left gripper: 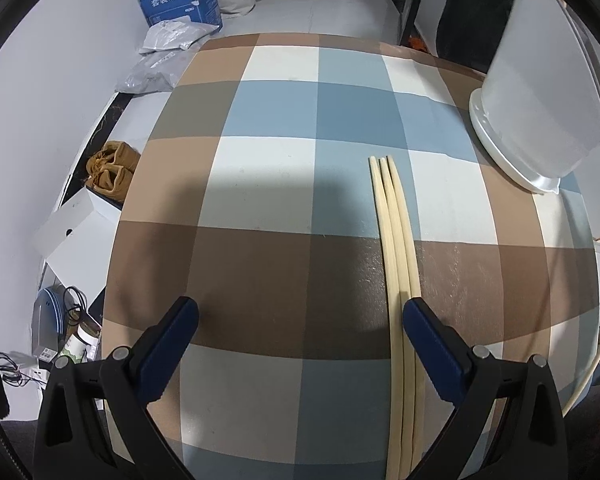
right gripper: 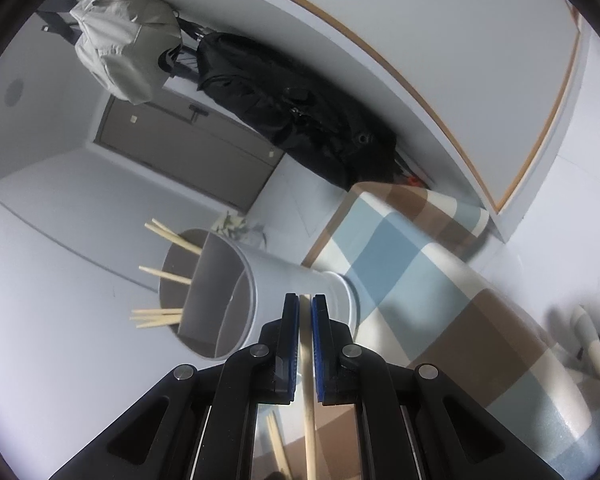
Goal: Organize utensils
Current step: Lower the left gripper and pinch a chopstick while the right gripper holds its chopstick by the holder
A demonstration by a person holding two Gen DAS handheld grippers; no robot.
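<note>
Three pale wooden chopsticks [left gripper: 398, 264] lie side by side on the checked tablecloth [left gripper: 268, 184], running away from me. My left gripper [left gripper: 300, 312] is open and low over the cloth; its right finger [left gripper: 432, 344] sits over the chopsticks' near part. The white utensil holder [left gripper: 540, 120] stands at the right. In the right wrist view my right gripper [right gripper: 305, 300] is shut on a single chopstick [right gripper: 308, 408], held beside the holder [right gripper: 260, 280]. Several chopsticks [right gripper: 160, 316] stick out of the holder's divided mouth. More chopsticks [right gripper: 278, 448] lie on the cloth below.
The table's left edge [left gripper: 120, 240] drops to a floor with boxes [left gripper: 184, 0], bags and shoes [left gripper: 110, 170]. A wall with hung jackets [right gripper: 284, 108] and a door [right gripper: 188, 152] lies beyond the table in the right wrist view.
</note>
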